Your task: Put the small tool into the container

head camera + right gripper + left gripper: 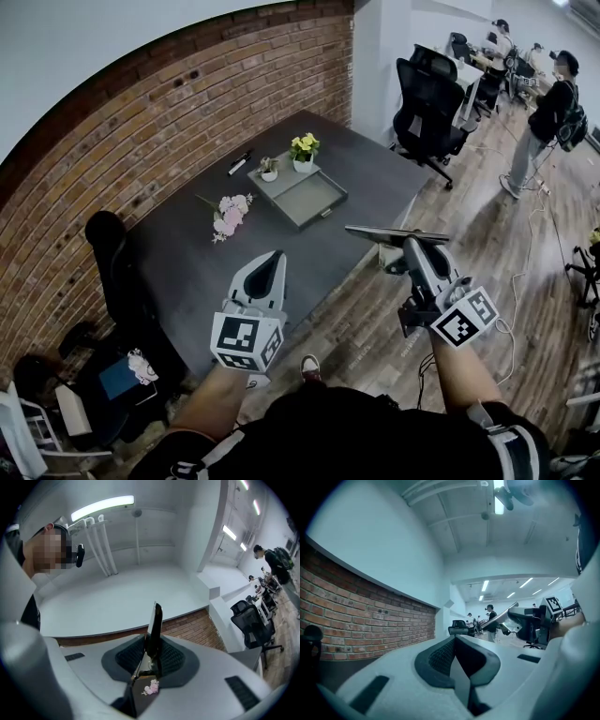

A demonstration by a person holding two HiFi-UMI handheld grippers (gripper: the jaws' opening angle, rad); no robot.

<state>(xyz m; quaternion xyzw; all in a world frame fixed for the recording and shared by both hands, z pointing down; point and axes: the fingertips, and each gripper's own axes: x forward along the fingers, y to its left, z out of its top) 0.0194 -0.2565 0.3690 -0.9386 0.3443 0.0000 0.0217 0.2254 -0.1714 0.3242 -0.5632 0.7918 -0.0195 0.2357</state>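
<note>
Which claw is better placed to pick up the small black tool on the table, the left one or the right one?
Left, probably. The left claw is empty, jaws together, and is on the side of the black tool. The right claw is clamped on a thin glossy panel.

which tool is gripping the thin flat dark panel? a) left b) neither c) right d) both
c: the right tool is closed on the thin dark panel, which stands edge-on between its jaws, while the left tool is shut with nothing in it.
</note>
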